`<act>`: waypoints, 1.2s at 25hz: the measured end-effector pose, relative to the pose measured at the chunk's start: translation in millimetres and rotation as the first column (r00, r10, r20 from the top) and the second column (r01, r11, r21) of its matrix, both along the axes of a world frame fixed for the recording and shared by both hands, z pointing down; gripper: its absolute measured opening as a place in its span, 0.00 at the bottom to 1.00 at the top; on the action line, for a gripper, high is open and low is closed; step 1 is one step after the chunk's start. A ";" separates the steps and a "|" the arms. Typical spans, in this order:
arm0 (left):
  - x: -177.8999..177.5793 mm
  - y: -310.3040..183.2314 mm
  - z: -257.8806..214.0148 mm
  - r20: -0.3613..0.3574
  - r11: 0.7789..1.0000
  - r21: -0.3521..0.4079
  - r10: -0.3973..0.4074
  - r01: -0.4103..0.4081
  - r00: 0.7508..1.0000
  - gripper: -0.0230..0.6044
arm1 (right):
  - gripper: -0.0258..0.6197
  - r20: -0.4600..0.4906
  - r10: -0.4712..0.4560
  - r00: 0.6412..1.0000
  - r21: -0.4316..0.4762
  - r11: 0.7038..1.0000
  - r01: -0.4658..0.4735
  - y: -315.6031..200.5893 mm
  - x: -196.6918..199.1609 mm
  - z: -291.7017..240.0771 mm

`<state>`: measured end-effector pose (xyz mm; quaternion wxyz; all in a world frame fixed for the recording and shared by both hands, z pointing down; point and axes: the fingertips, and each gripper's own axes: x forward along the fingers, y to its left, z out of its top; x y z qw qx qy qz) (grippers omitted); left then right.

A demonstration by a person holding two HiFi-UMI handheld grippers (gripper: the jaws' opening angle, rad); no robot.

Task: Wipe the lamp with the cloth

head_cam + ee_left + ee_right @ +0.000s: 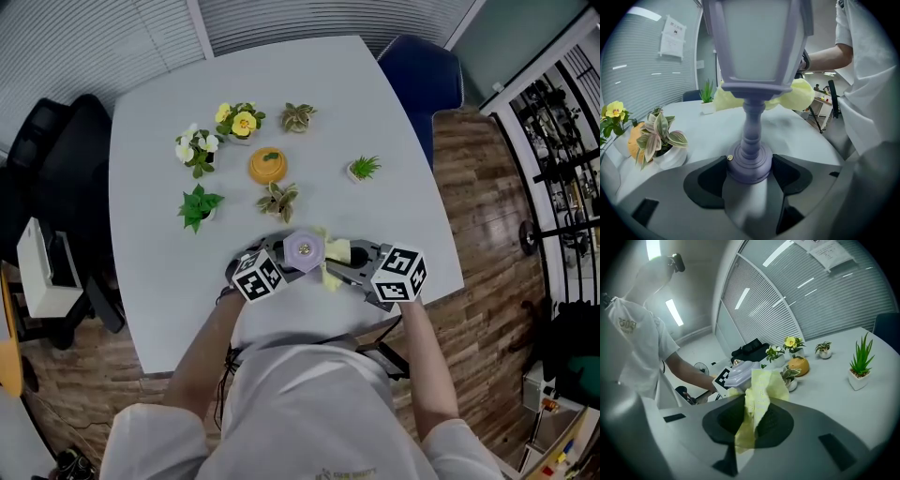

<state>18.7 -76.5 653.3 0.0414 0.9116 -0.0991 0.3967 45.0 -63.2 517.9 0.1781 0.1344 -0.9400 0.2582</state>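
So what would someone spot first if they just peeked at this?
Probably the purple lamp, gripped by its base in the left gripper over the near edge of the white table. Next comes the yellow cloth, pinched in the right gripper and held right up against the lamp. Behind them, little potted plants ring an orange pumpkin mid-table.

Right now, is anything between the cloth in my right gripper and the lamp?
Nothing visible. The right gripper, jaws shut on the cloth, has it against the lamp just below the shade, while the left gripper clamps the lamp's base. The nearest potted plant stands clear, farther back on the table.
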 end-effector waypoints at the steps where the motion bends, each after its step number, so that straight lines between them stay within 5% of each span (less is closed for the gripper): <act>1: -0.1 -0.2 -0.1 0.001 1.000 0.000 -0.001 0.001 1.000 0.54 | 0.11 0.002 -0.001 1.000 0.001 1.000 0.001 1.2 -0.1 -0.9; 17: 0.6 0.6 0.0 0.005 1.000 -0.006 -0.001 0.001 1.000 0.54 | 0.11 0.034 -0.117 0.993 -0.008 0.993 0.117 28.1 -25.9 -6.3; 30: 0.6 0.2 -0.2 0.002 1.000 -0.004 0.002 -0.002 1.000 0.54 | 0.11 0.053 -0.123 0.991 -0.031 0.992 0.124 25.0 -25.1 -5.3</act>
